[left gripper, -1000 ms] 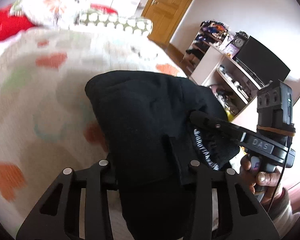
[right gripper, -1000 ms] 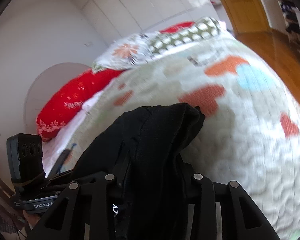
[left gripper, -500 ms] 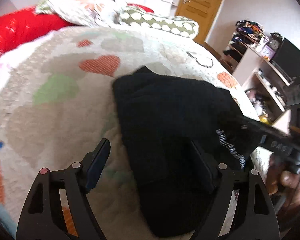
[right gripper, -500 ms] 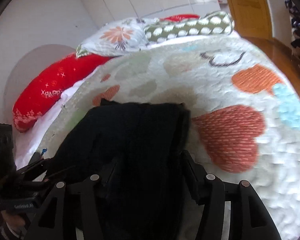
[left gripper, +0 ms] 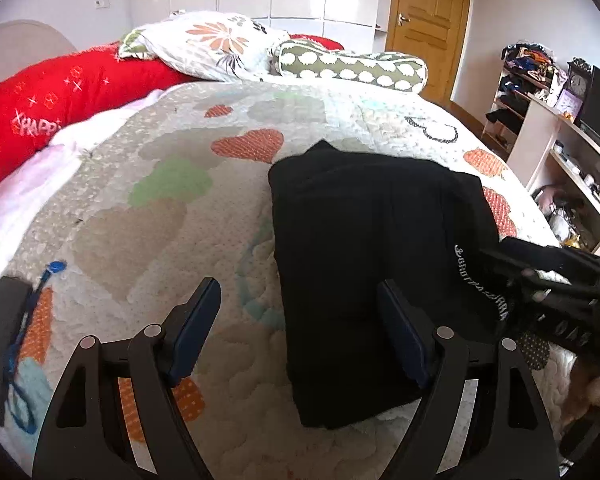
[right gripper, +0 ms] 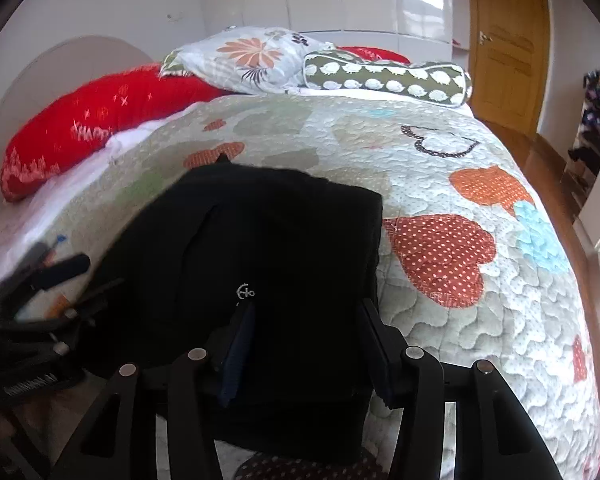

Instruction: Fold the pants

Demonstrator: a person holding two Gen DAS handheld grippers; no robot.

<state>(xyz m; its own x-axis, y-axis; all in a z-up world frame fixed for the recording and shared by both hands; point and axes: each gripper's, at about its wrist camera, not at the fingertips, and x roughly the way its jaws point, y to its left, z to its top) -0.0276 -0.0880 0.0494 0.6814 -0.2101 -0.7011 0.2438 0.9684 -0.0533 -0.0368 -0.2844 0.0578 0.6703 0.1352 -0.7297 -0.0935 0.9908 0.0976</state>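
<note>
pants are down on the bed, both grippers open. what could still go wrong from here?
1. The folded pants lie near the quilt edge closest to the cameras; a nudge could slide them off.
2. The right gripper fingers straddle the fabric, so pulling back could snag and undo the fold.
3. The left gripper has one finger over the cloth; careless withdrawal may drag a layer.

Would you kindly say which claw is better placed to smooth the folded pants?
Probably the right claw: it is open directly over the black pants. The open left claw mostly straddles their left edge and bare quilt.
</note>
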